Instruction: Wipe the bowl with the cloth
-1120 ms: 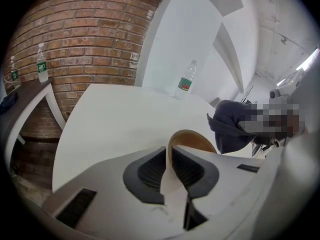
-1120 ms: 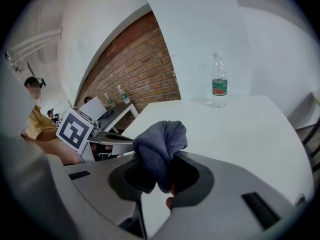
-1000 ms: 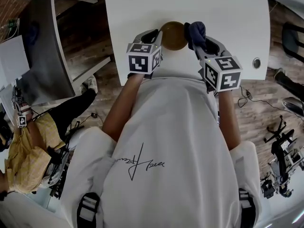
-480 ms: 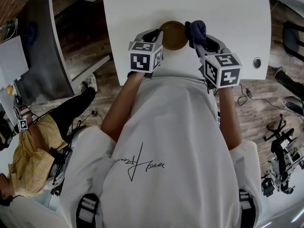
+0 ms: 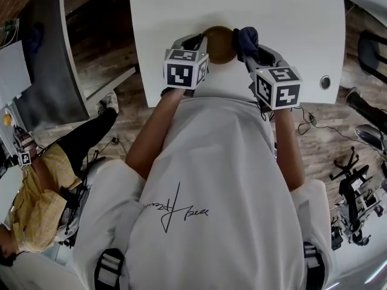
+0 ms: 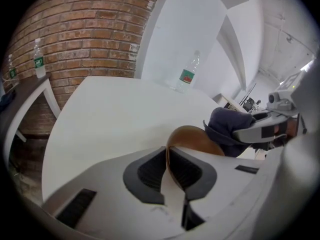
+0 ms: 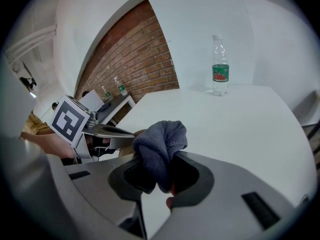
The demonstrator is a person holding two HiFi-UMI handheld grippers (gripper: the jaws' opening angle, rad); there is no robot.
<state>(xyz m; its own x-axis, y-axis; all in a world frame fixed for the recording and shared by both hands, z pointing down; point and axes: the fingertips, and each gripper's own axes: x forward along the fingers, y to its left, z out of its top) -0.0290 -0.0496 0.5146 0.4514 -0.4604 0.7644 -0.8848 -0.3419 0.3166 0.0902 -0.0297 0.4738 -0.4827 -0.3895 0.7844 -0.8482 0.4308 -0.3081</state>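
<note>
A brown bowl (image 5: 220, 43) is held over the near edge of the white table (image 5: 242, 5). My left gripper (image 5: 199, 43) is shut on the bowl's left rim; the thin brown rim (image 6: 169, 159) runs between its two dark pads. My right gripper (image 5: 248, 46) is shut on a bunched dark blue cloth (image 5: 246, 40), which touches the bowl's right side. In the right gripper view the cloth (image 7: 160, 146) bulges out from between the pads, with the left gripper behind it. The left gripper view shows the cloth (image 6: 227, 129) against the bowl (image 6: 197, 136).
A clear water bottle (image 7: 219, 66) with a green label stands at the far side of the table. A grey side table (image 5: 48, 59) is on the left with a seated person (image 5: 36, 198) below it. A round grommet (image 5: 325, 82) sits near the table's right corner.
Both grippers, the bowl and the cloth have shifted slightly up and left in the head view. Their grips are unchanged.
</note>
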